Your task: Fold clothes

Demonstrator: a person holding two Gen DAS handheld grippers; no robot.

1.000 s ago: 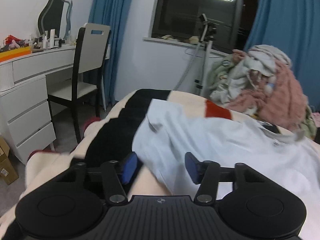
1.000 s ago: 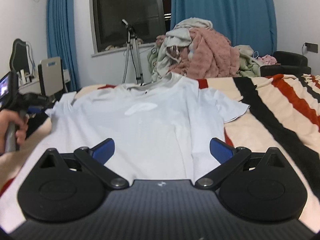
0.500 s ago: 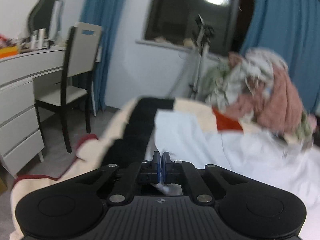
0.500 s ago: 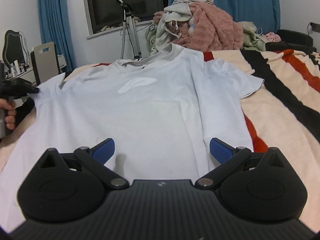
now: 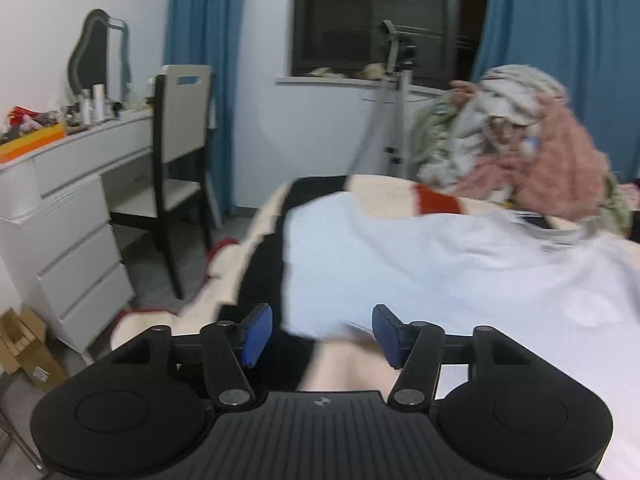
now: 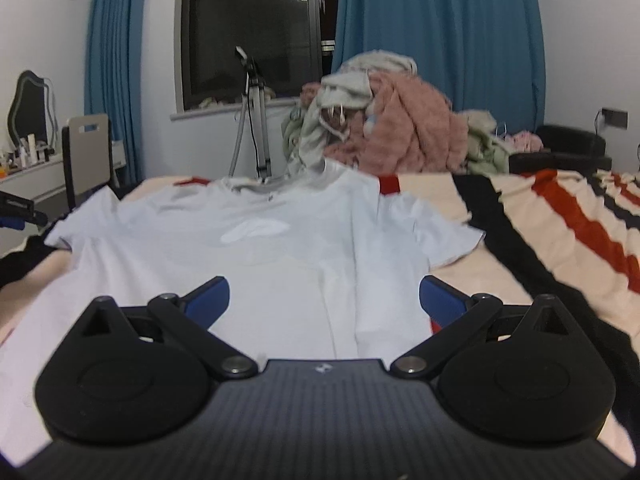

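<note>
White T-shirt (image 6: pixel 288 248) lying spread flat, front up, on striped blanket (image 6: pixel 560 232), collar pointing toward clothes pile (image 6: pixel 392 128) at far end of bed; both sleeves lying out to sides

Left gripper (image 5: pixel 322 334) hovering at shirt's sleeve edge, jaws opening, blue pads standing apart, pinching nothing, cloth edge lying blurred below gap

Right gripper (image 6: pixel 324 300) hanging over shirt's lower part, jaws standing spread wide, gripping nothing

Chair (image 5: pixel 180 140) standing beside dresser (image 5: pixel 60 216)
</note>
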